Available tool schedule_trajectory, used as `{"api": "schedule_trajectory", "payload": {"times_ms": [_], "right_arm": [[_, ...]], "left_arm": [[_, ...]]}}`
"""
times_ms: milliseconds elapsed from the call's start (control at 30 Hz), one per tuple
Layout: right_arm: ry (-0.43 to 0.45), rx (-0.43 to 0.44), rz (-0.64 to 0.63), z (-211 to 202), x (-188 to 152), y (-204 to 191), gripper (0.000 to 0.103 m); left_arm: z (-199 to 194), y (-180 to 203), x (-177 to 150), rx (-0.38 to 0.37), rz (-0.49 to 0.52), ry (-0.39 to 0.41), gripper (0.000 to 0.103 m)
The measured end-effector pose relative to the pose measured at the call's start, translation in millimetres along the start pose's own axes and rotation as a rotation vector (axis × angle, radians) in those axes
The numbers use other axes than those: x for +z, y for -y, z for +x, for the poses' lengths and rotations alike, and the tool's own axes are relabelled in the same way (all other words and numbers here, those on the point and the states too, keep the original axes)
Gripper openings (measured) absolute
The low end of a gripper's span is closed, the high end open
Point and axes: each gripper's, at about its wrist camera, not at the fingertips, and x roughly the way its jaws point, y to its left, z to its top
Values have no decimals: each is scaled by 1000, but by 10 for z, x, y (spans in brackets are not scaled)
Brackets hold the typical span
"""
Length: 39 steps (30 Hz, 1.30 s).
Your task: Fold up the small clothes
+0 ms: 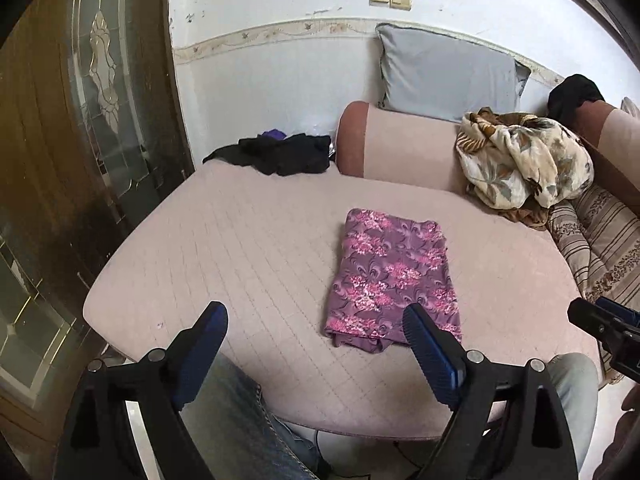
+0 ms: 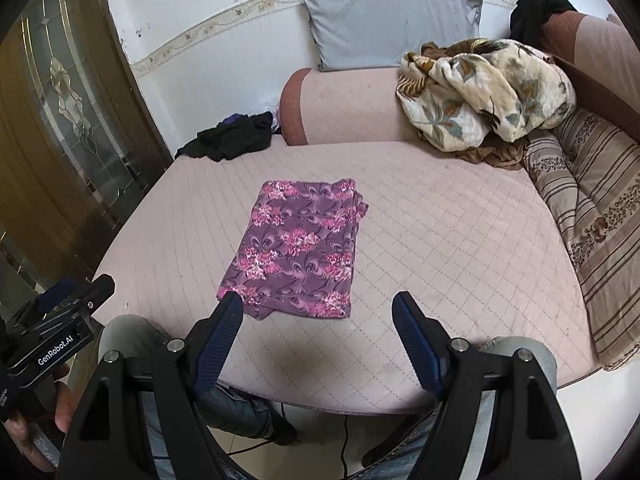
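Note:
A purple garment with pink flowers (image 1: 392, 272) (image 2: 296, 248) lies folded into a neat rectangle on the pink quilted mattress (image 1: 260, 240) (image 2: 440, 240). My left gripper (image 1: 315, 307) hovers above the near edge, open, nothing between its blue pads; its right finger overlaps the garment's near right corner in the left wrist view. My right gripper (image 2: 318, 296) is also open and holds nothing, raised above the garment's near edge, its left fingertip over the near left corner. Each gripper shows at the other view's edge.
A heap of black clothes (image 1: 280, 152) (image 2: 236, 136) sits at the far left corner. A pink bolster (image 1: 400, 148), a grey pillow (image 1: 444, 72) and a crumpled floral blanket (image 1: 520, 160) (image 2: 480, 96) line the back. A wooden glass door (image 1: 80, 120) stands left. Jeans-clad knees (image 1: 240, 420) are below.

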Motion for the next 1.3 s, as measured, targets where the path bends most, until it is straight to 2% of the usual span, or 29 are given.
{"api": "schedule_trajectory", "payload": {"times_ms": [533, 1300], "right_arm": [[-2, -5, -3, -65, -70, 8, 77], [17, -9, -20, -166, -62, -73, 77]], "left_arm": [[-212, 76, -34, -10, 9, 36, 93], [-220, 79, -18, -20, 12, 31, 93]]}}
